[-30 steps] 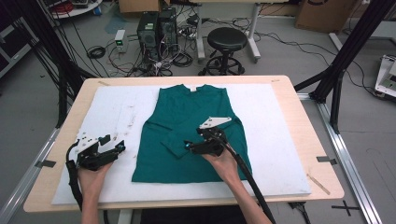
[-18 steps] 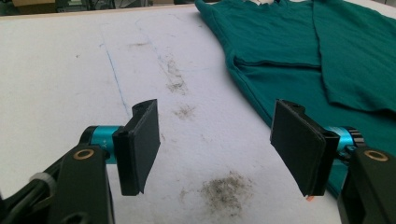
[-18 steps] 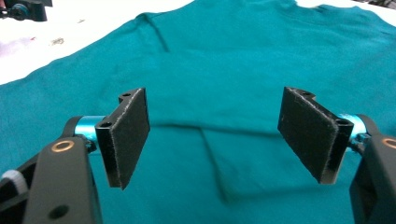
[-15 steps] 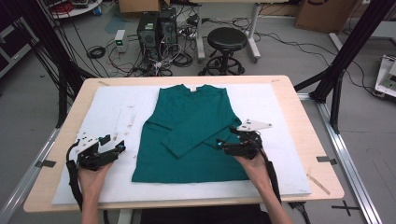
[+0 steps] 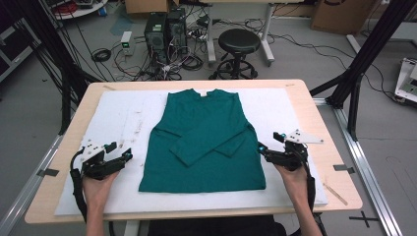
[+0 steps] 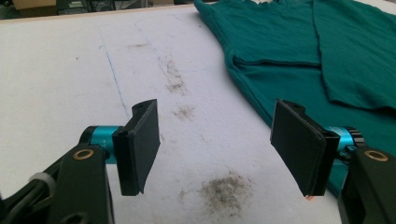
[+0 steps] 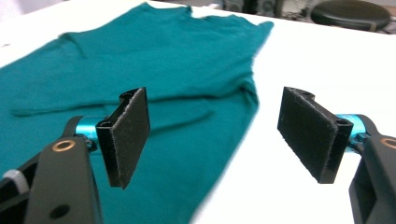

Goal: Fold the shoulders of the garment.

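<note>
Green sweater, between both open hand-held grippers

Desk overlooked from above, front-facing; gripper views low, close, opposite flanks, green shirt shared.

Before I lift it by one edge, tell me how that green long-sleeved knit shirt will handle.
The green long-sleeved knit shirt lies flat with both sleeves folded across its front, so it is probably floppy and will sag, and the sleeves may slide loose. It looks thin, so likely light. On the white padded mat it would probably drag and bunch rather than slide.
</note>
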`<state>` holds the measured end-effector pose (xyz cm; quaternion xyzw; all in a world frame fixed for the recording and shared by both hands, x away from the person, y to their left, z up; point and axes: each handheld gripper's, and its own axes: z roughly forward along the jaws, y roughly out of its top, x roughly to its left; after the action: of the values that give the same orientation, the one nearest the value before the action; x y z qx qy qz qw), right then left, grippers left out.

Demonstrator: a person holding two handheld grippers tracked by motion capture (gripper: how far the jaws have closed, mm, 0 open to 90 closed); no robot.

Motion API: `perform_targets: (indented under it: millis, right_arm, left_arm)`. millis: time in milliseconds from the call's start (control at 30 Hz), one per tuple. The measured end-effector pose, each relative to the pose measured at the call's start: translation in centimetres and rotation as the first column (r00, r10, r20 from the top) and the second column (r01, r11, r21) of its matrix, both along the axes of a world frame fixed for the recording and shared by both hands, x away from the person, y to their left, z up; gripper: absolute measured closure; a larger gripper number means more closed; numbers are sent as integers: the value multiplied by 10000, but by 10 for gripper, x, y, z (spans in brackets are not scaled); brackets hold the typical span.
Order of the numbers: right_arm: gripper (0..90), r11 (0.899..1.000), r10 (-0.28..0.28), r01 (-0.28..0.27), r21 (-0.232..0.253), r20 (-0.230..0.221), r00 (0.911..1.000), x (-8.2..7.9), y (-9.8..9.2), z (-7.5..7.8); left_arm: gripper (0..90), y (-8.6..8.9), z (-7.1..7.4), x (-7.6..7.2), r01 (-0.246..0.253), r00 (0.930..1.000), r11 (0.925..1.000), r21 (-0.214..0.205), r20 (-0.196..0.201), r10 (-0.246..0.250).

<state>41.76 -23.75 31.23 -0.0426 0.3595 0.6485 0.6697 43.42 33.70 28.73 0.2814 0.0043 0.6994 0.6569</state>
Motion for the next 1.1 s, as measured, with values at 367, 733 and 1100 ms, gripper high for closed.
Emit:
perform_targets:
  millis: [367, 733, 1100]
  right_arm:
    - [259, 9968, 7, 33, 794, -498, 9988, 22, -26, 2]
    - [260, 9960, 189, -141, 884, -535, 9984, 21, -31, 2]
    - [261, 9976, -11, 57, 688, -678, 9977, 22, -26, 3]
  left_arm:
    - [328, -7, -8, -11, -82, 9994, 9993, 377, 343, 69]
    - [324, -18, -10, -26, -39, 9988, 9975, 712, 495, 4]
    - [349, -18, -6, -26, 425, 9990, 9955, 846, -162, -412]
